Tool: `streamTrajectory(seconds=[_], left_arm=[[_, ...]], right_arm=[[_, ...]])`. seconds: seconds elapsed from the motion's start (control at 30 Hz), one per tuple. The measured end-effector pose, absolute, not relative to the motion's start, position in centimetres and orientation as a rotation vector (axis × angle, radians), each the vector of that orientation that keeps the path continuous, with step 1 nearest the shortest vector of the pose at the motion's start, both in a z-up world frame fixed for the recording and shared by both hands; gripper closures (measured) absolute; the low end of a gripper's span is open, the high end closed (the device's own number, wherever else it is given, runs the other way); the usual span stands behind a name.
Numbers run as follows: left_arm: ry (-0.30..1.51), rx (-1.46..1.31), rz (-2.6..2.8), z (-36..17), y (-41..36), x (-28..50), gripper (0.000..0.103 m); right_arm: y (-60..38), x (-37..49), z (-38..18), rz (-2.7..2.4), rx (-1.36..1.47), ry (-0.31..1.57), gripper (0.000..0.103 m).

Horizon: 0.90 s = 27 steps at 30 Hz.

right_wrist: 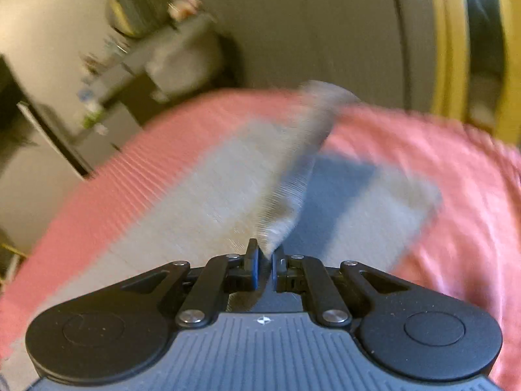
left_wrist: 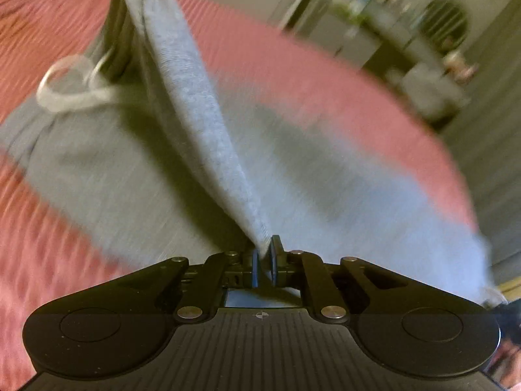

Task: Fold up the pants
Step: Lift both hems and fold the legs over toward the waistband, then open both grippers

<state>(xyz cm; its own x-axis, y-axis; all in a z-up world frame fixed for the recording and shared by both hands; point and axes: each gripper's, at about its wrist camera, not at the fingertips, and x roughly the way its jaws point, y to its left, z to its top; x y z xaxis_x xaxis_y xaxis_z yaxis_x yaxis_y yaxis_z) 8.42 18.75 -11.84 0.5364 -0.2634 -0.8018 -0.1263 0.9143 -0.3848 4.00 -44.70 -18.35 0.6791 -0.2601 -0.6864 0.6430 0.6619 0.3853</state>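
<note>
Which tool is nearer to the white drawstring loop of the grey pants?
Left. The left tool grips the grey pants with the drawstring loop ahead; the right tool grips cloth, no loop visible.

Pink ribbed bedspread [left_wrist: 309, 75] covers bed, fills lower part of both views, blurred; Pale wall [right_wrist: 293, 32] behind; Low dark shelf [left_wrist: 387, 32] against wall, small bottles and jars on top, too blurred to tell apart; Round dark mirror [left_wrist: 447, 26] above shelf, gold rim in right wrist view; Yellow-framed dark panel [right_wrist: 462, 32] at right edge of right wrist view
</note>
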Motion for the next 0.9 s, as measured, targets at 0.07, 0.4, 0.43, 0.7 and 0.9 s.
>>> streamTrajectory(seconds=[0.07, 0.4, 0.43, 0.7, 0.9], left_arm=[[1.026, -0.401, -0.056, -13.1, 19.1, 8.0, 0.087], [0.888, -0.52, 0.151, -13.4, 24.0, 11.2, 0.042], [0.884, -0.564, 0.15, -13.5, 24.6, 11.3, 0.042], [0.892, -0.585, 0.161, -13.6, 25.8, 11.0, 0.08], [0.873, -0.621, 0.143, -12.6, 26.6, 9.5, 0.089]], right_arm=[[-44.5, 3.9, -20.2, -0.581, 0.69, 0.652, 0.095], [-45.2, 2.9, -21.6, -0.516, 0.894, 0.5, 0.073], [-45.3, 2.6, -21.9, -0.506, 0.908, 0.486, 0.072], [-43.1, 4.9, -21.0, -0.469, 0.718, 0.516, 0.04], [-43.0, 5.9, -19.6, -0.501, 0.702, 0.589, 0.098]])
